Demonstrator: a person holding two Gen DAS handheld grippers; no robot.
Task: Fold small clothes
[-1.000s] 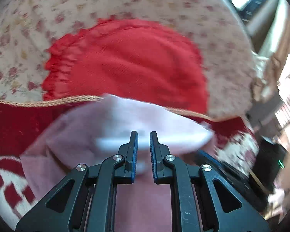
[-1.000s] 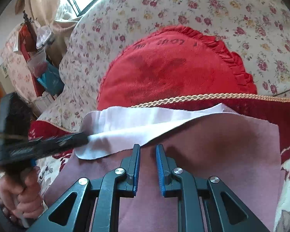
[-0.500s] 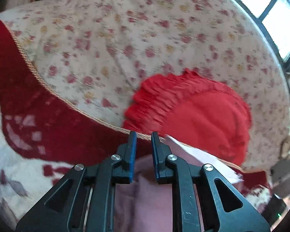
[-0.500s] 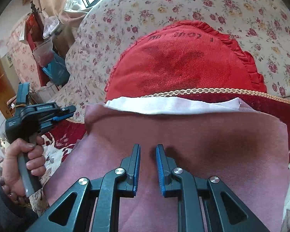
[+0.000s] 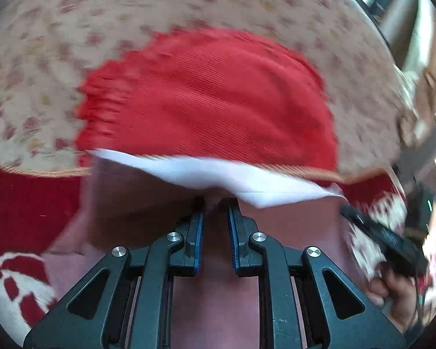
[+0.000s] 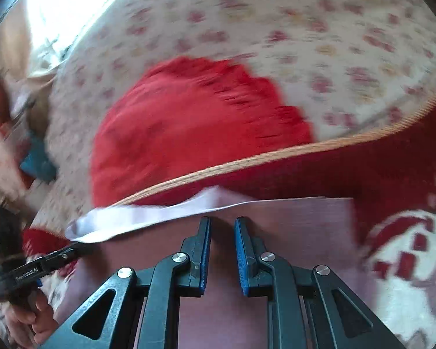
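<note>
A small mauve garment (image 5: 293, 224) (image 6: 293, 226) with a white layer (image 5: 218, 174) (image 6: 130, 218) along its far edge lies on the sofa seat. My left gripper (image 5: 216, 200) has its jaws almost together, and the white edge puckers down into its tips. In the right wrist view the left gripper (image 6: 78, 247) sits at the lifted left corner of the white layer. My right gripper (image 6: 221, 221) is narrowly shut at the garment's far edge, where the white strip ends. The left wrist view shows the right gripper (image 5: 347, 210) at the strip's right corner. Both views are blurred.
A red ruffled cushion (image 5: 203, 101) (image 6: 174, 133) leans on the floral sofa back (image 5: 58, 58) just behind the garment. The seat has a red and white patterned cover (image 6: 407, 261) with a gold cord border (image 6: 276, 157). A person's hands (image 5: 398, 293) (image 6: 35, 317) hold the gripper handles.
Half a second ago the left gripper was out to the left, clear of the cloth; it is back at the white edge, whose left corner is lifted. The right gripper shifted sideways and rolled.
</note>
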